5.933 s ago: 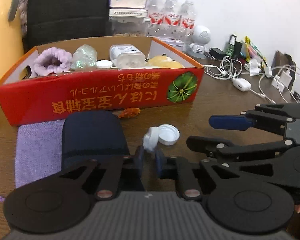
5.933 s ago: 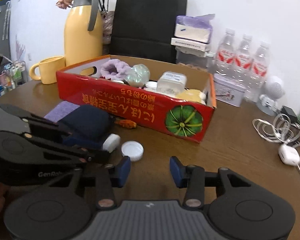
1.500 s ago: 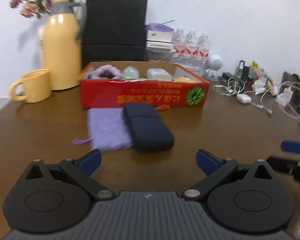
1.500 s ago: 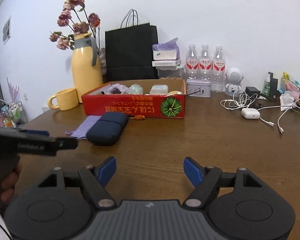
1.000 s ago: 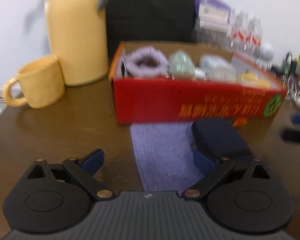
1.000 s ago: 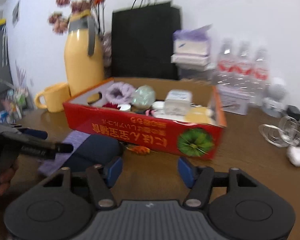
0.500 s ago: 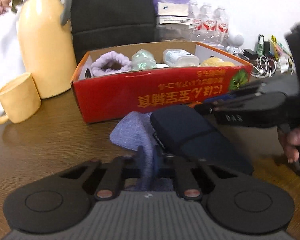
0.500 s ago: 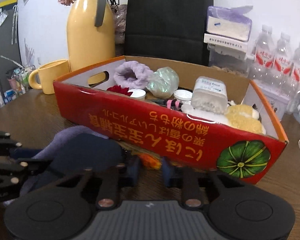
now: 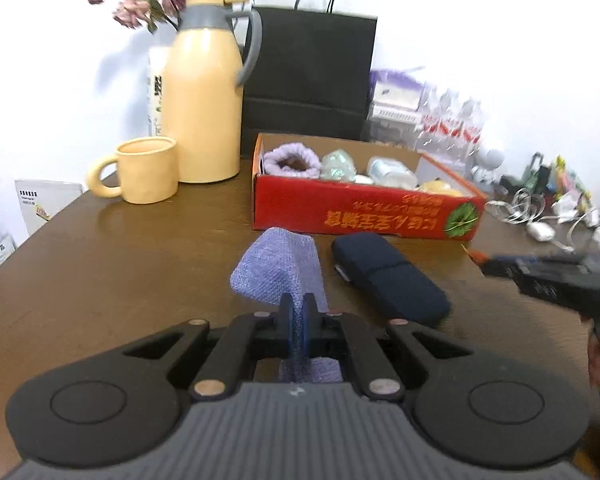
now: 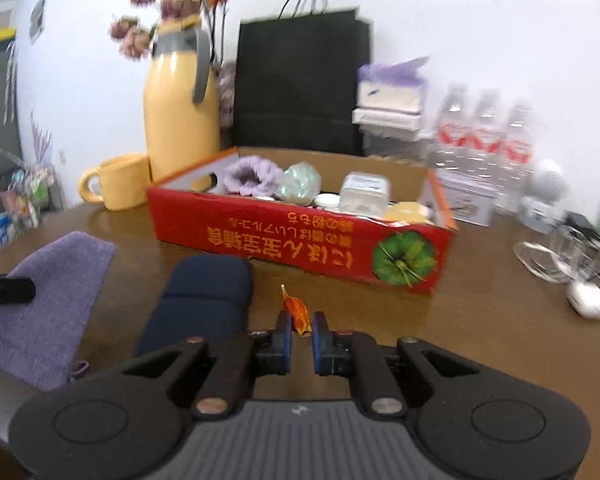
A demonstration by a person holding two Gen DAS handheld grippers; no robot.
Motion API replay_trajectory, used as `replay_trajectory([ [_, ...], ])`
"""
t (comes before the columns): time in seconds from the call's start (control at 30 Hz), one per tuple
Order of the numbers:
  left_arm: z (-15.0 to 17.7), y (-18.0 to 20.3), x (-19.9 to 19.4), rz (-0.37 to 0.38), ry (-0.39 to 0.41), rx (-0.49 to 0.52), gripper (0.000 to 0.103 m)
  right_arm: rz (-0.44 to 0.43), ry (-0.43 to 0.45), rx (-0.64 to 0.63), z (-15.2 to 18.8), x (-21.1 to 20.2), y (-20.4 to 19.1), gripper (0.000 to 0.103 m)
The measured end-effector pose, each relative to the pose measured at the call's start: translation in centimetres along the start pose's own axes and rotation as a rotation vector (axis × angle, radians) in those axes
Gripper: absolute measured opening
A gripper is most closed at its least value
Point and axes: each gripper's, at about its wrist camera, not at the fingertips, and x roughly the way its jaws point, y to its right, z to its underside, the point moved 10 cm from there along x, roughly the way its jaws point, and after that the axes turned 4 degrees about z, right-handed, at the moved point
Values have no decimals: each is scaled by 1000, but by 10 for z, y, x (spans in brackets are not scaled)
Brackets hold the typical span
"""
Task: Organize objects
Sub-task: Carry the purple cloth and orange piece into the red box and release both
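My left gripper [image 9: 299, 312] is shut on a lilac woven cloth pouch [image 9: 278, 268], which hangs lifted off the brown table. A dark blue zip case [image 9: 388, 280] lies just to its right, apart from it. My right gripper [image 10: 300, 326] is shut on a small orange wrapped candy [image 10: 296, 310], in front of the red cardboard box [image 10: 260, 236]. The case [image 10: 204, 300] lies left of that gripper and the pouch [image 10: 48, 300] further left. In the left wrist view the right gripper [image 9: 488, 261] shows at the right with the candy [image 9: 471, 252] at its tips.
The red box [image 9: 364, 208] holds a lilac scrunchie, jars and other small items. Behind stand a yellow mug [image 9: 146, 176], a yellow jug [image 9: 204, 100], a black bag and water bottles. White cables and chargers [image 10: 580, 280] lie at the right.
The left gripper closed on the lilac pouch and drew it back and up, away from the case. The right gripper closed on the orange candy by the box and pulled back with it.
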Motion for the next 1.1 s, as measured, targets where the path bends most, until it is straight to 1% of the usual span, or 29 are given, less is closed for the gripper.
replay_trajectory([
  [0.1,0,16,-33,75,22,-1,5,-10,23,65,20,-54,-3,9],
  [0.17,0,29,-50,120,44,19,5,2,31,61,30,-84,-3,9],
  [0.23,2,42,-60,151,61,40,5,38,35,45,37,-105,1,9],
  [0.33,4,52,-61,174,64,42,5,66,43,50,44,-125,9,9],
  [0.4,2,53,-55,170,59,26,5,70,52,66,47,-132,12,9],
  [0.47,-6,53,-49,184,63,20,5,64,65,80,45,-133,16,9],
  [0.53,-22,55,-39,219,63,26,5,53,75,72,38,-129,18,9],
  [0.63,-64,54,-14,273,72,37,5,39,106,18,9,-112,24,9],
  [0.67,-85,52,1,283,72,34,5,31,119,0,-5,-104,27,9],
  [0.73,-118,47,34,265,63,36,5,23,139,-28,-38,-82,35,9],
  [0.77,-134,47,54,252,51,34,5,18,147,-24,-55,-67,41,9],
  [0.8,-147,46,79,238,22,15,5,13,143,-14,-73,-48,48,9],
  [0.83,-157,48,102,248,-23,4,5,7,128,-9,-87,-29,53,9],
  [0.9,-171,48,153,233,-110,-53,5,-2,85,3,-114,17,63,10],
  [0.97,-179,46,197,178,-153,-101,5,-11,35,5,-131,59,66,9],
  [1.03,-178,46,228,127,-181,-81,6,-13,-11,-16,-143,101,63,9],
  [1.1,-166,44,257,110,-241,-85,10,-24,-53,-25,-147,135,59,10],
])
